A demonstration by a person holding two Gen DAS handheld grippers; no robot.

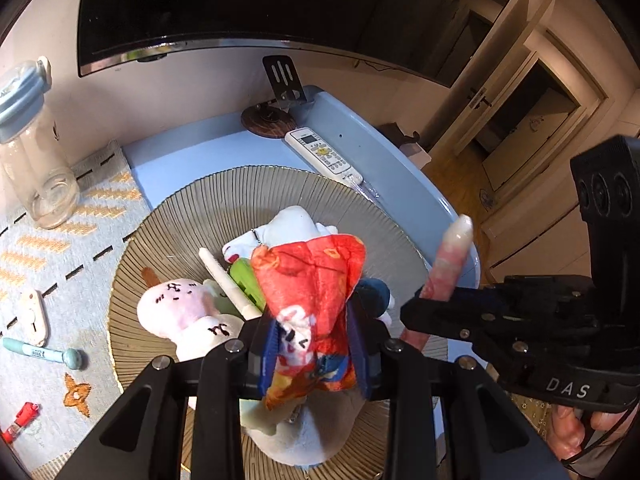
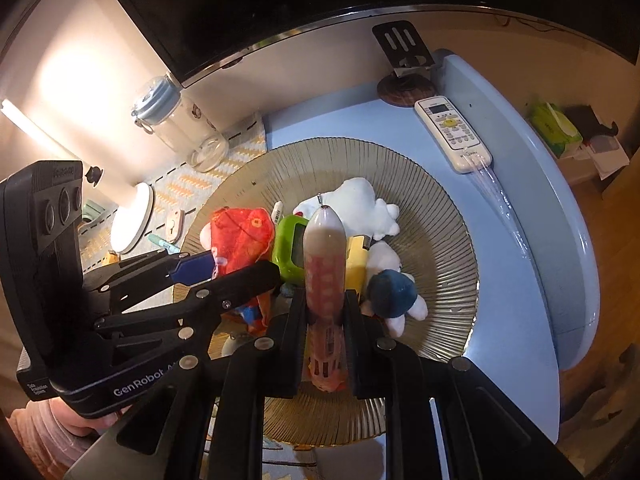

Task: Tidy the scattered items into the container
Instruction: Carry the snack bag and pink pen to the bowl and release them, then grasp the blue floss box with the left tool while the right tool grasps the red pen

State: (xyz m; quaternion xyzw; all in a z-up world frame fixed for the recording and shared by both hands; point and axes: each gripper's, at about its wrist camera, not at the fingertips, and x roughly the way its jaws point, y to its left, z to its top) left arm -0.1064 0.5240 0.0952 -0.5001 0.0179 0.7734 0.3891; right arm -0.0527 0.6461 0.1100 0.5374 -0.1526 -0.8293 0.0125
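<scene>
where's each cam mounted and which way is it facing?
Left wrist: on the left gripper, looking down its fingers at the ribbed plate; right gripper and a hand at right.
Right wrist: on the right gripper, looking down at the plate; left gripper and a hand at left.
Shared: plate, remote.

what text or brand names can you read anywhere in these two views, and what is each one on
"DAS": on the body of the right gripper, seen from the left wrist view.
"GenRobot": on the body of the left gripper, seen from the right wrist view.
Small white label beside it: too small to read.
Remote control buttons and screen: too small to read.
Teal pen label: blurred.
Red snack-print pouch: print unreadable.
</scene>
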